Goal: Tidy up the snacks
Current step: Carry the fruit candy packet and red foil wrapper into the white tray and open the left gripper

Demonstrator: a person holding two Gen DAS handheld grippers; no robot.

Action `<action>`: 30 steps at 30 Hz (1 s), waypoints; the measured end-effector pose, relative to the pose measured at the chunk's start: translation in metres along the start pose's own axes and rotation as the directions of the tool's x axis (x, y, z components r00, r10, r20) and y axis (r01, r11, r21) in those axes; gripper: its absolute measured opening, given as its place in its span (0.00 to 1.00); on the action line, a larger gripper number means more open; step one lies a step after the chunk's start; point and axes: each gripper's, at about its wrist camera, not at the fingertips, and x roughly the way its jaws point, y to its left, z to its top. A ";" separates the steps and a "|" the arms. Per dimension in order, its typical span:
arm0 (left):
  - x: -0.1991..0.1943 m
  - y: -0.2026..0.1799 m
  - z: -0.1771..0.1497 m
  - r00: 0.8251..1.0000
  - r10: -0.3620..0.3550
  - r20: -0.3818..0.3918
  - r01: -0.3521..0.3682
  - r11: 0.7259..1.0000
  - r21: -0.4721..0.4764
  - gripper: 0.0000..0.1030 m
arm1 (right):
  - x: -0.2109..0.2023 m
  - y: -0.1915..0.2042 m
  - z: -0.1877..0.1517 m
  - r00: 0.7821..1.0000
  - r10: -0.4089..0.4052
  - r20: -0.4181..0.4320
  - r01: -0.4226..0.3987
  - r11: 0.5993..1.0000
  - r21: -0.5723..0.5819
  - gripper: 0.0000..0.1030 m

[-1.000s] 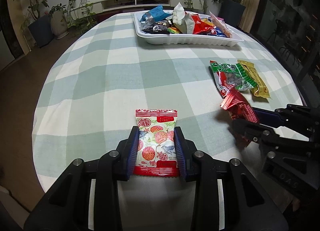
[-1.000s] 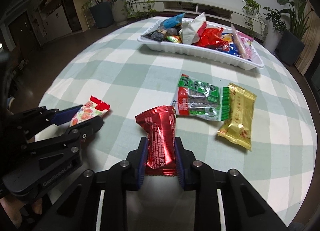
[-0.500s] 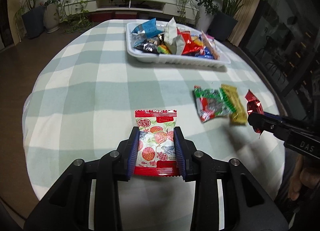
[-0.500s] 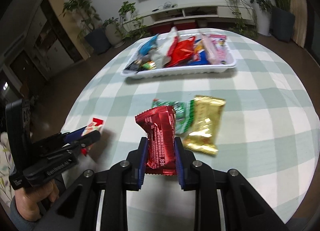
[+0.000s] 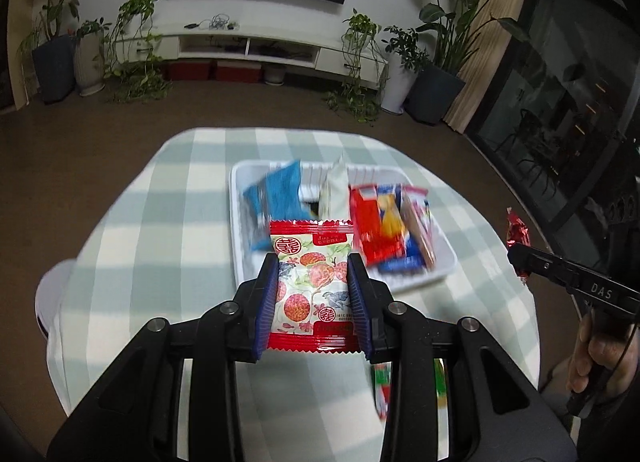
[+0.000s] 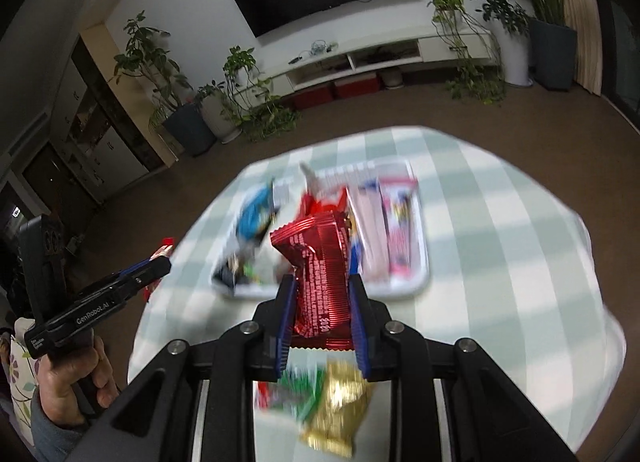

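red-bordered lychee-print snack packet [image 5: 312, 286] sits upright between the blue pads of the left gripper [image 5: 313, 298], clamped at both side edges and held above the table [image 5: 160, 246], with its top edge overlapping the near edge of the white tray [image 5: 440, 274] in this view. red foil snack bar [image 6: 320, 274] is clamped the same way in the right gripper [image 6: 322, 310], its crumpled top projecting past the fingertips. green packet [image 6: 296, 390] and gold packet [image 6: 340, 410] lie on the table near its front edge.
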 end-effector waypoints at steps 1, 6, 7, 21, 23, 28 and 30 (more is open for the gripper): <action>0.008 -0.002 0.012 1.000 -0.003 0.000 0.003 1.000 0.009 0.30 | 0.009 0.002 0.013 1.000 0.005 -0.002 -0.005 1.000 -0.004 0.26; 0.049 -0.009 0.049 1.000 -0.019 -0.012 0.020 0.999 0.029 0.30 | 0.058 0.010 0.046 0.999 -0.014 -0.044 0.012 0.999 -0.044 0.27; 0.058 -0.010 0.052 1.000 -0.020 -0.022 0.020 0.999 0.030 0.30 | 0.068 0.012 0.050 0.998 -0.026 -0.054 0.023 0.998 -0.058 0.27; 0.147 0.002 0.043 0.995 0.022 -0.096 -0.018 0.999 0.039 0.32 | 0.148 0.009 0.053 0.983 -0.137 -0.125 0.119 0.983 -0.138 0.28; 0.150 0.001 0.043 0.996 0.026 -0.091 -0.022 0.999 0.048 0.37 | 0.154 0.010 0.051 0.980 -0.147 -0.137 0.126 0.981 -0.148 0.29; 0.153 0.002 0.041 0.995 0.033 -0.094 -0.028 0.998 0.053 0.51 | 0.160 0.012 0.047 0.976 -0.162 -0.144 0.139 0.977 -0.162 0.32; 0.151 0.001 0.040 0.995 0.035 -0.093 -0.029 0.998 0.061 0.53 | 0.160 0.012 0.047 0.976 -0.164 -0.143 0.140 0.977 -0.163 0.32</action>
